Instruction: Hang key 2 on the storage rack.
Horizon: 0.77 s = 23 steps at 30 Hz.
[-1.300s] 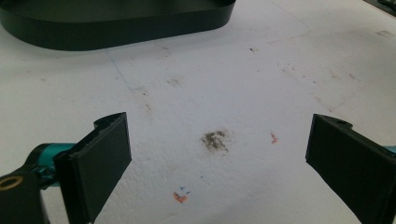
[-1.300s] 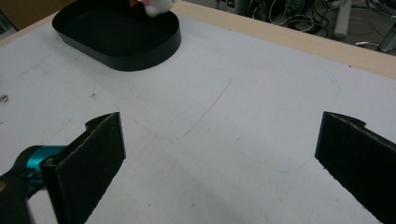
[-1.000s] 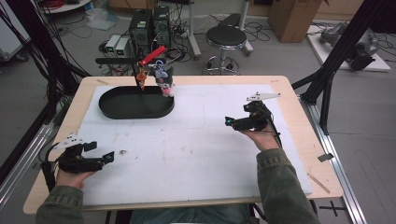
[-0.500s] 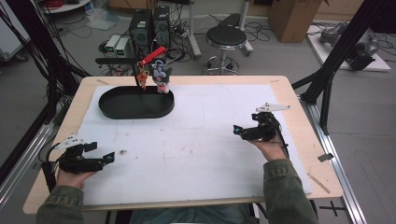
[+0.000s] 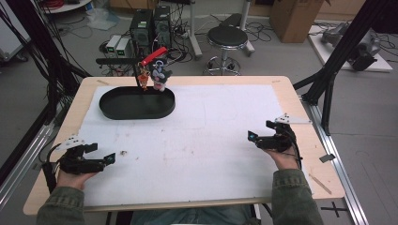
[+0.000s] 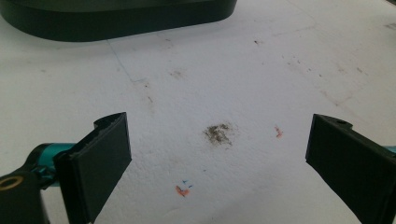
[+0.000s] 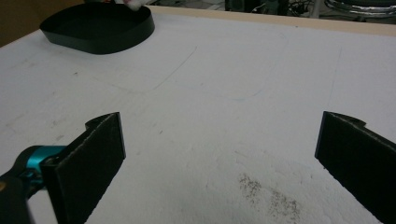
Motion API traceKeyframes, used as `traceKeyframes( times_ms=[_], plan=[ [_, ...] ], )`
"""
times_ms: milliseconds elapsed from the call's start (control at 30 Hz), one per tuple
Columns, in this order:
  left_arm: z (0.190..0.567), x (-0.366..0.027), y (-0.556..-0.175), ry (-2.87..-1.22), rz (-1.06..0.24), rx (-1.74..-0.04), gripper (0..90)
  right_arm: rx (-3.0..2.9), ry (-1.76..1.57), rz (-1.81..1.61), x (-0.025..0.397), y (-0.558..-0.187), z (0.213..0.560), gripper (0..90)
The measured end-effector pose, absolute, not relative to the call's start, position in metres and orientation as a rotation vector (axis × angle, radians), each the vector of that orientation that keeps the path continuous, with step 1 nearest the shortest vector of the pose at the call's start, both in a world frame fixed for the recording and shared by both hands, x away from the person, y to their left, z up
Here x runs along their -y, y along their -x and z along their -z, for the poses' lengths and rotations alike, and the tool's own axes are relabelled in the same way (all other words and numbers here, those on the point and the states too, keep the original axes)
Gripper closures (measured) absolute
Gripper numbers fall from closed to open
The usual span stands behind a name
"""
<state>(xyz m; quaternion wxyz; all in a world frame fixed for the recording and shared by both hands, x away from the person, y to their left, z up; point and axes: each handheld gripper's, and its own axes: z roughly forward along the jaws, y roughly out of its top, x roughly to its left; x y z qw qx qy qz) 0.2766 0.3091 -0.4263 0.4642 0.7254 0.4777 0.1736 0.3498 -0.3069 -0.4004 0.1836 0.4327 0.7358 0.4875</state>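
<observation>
The black oval tray [image 5: 136, 104] is seen at the far left of the tabletop [image 5: 300, 98], its long axis running left to right, with a small grey toy figure [image 5: 161, 78] and a red-handled item [image 5: 153, 56] at its far rim. The left gripper [image 5: 107, 158] is held at the near left edge, fingers [image 6: 100, 158] spread wide over bare, stained white sheet [image 5: 220, 131], nothing between them. The right gripper [image 5: 252, 137] is held at the near right, likewise wide and empty. The tray lies forward of the left gripper and forward and well to the left of the right gripper; the left gripper is judged the nearer, though both are well apart from the tray.
</observation>
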Motion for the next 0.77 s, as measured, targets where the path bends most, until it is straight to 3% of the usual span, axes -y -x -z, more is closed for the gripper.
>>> traceKeyframes(
  times_ms=[767],
  plan=[
    [0.428, -0.309, -0.276, -1.802, -0.421, -1.162, 7.0, -2.107, -1.197, -1.295, 0.306, -0.34, 0.414, 0.8]
  ],
)
